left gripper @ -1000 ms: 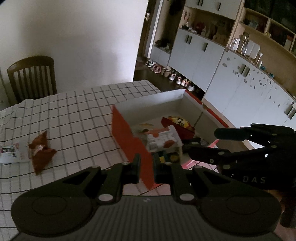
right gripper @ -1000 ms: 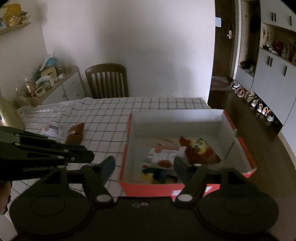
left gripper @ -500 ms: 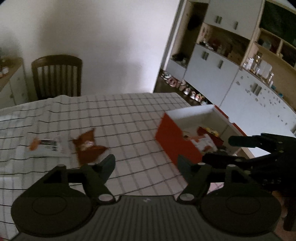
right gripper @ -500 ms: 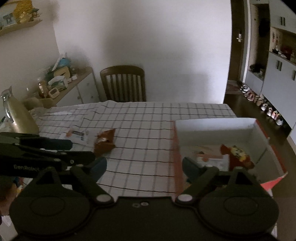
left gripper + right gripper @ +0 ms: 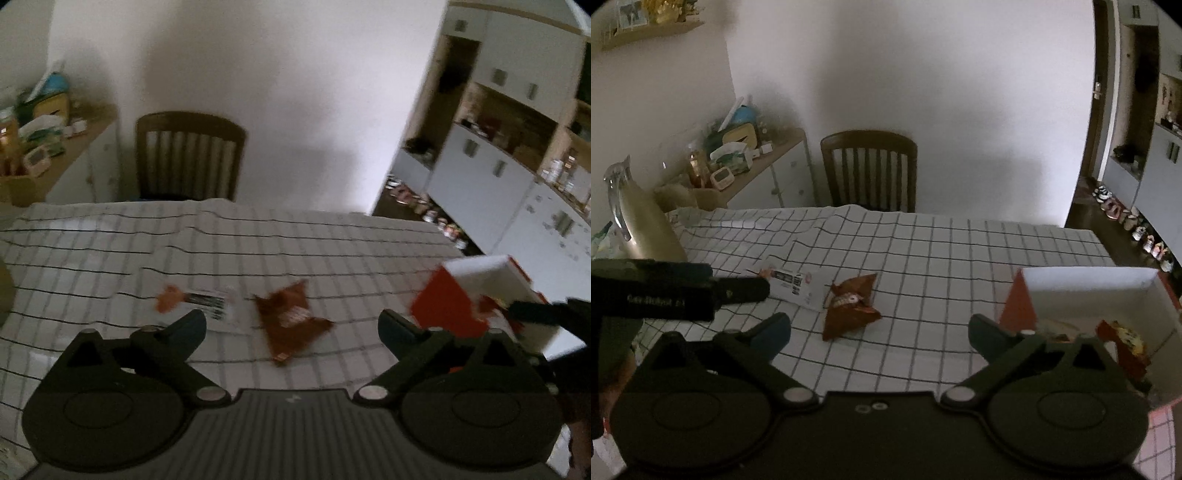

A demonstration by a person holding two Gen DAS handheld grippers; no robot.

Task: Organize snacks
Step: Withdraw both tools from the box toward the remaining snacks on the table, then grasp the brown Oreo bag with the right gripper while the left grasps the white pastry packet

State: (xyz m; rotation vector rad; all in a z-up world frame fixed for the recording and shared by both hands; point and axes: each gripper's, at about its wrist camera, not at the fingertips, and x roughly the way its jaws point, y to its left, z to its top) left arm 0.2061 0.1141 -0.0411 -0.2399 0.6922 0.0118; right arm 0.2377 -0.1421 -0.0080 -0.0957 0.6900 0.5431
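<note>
My left gripper [image 5: 290, 325] and right gripper [image 5: 879, 328] have both just spread wide, released, nothing between the fingers. A brown snack bag [image 5: 851, 308] lies on the table [image 5: 942, 251] ahead of them, its label unreadable, a white packet [image 5: 794, 284] left of it. The box [image 5: 1086, 295] sits right of my right fingers.

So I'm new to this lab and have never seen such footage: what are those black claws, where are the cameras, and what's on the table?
Each picture comes from a camera on a hand-held two-finger gripper, looking along its fingers. The left gripper and right gripper have just been opening and hold nothing. On the checked tablecloth lie a brown snack packet and a white packet. The red box at right already holds snacks.
</note>
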